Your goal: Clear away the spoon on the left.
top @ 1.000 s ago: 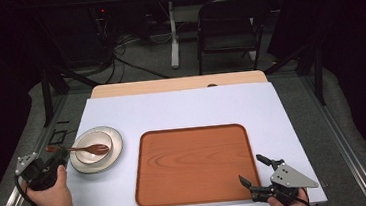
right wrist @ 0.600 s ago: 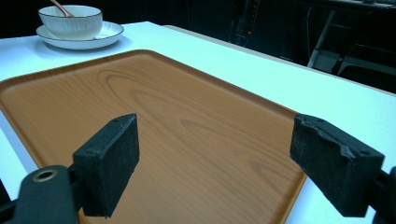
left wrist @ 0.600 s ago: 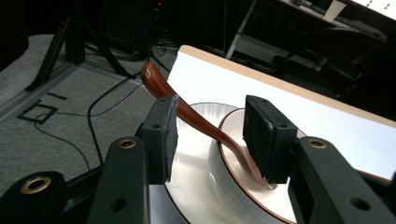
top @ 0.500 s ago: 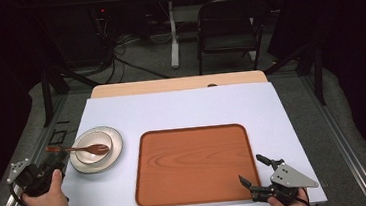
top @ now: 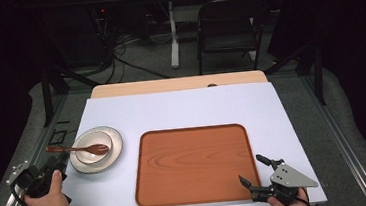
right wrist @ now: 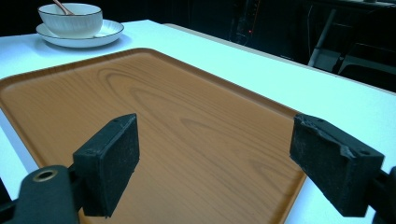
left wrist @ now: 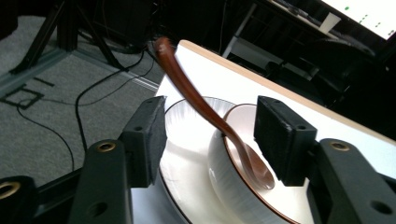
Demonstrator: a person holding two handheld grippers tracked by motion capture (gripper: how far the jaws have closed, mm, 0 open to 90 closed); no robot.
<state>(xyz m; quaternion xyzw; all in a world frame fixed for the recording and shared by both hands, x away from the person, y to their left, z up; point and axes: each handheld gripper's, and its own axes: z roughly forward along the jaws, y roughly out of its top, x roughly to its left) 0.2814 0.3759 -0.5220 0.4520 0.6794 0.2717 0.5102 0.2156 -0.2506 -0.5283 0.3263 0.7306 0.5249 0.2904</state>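
A white bowl (top: 93,147) sits on a white plate (top: 114,139) at the table's left. A brown wooden spoon (top: 77,149) rests in the bowl, its handle sticking out left past the plate's rim. My left gripper (top: 56,167) hovers open at the table's left front corner, just short of the plate. In the left gripper view the spoon (left wrist: 187,88) runs up between the open jaws of my left gripper (left wrist: 210,135), farther off and untouched. My right gripper (top: 250,169) stands open over the front right corner of the brown tray (top: 194,165).
The white table (top: 181,108) has a wooden strip along its far edge. A black chair (top: 227,24) and cables stand on the floor beyond it. In the right gripper view the bowl (right wrist: 70,21) and plate (right wrist: 107,30) lie far past the tray (right wrist: 163,116).
My left gripper has drawn back left and toward the person, away from the spoon handle. The right gripper, the tray and the dishes have not moved.
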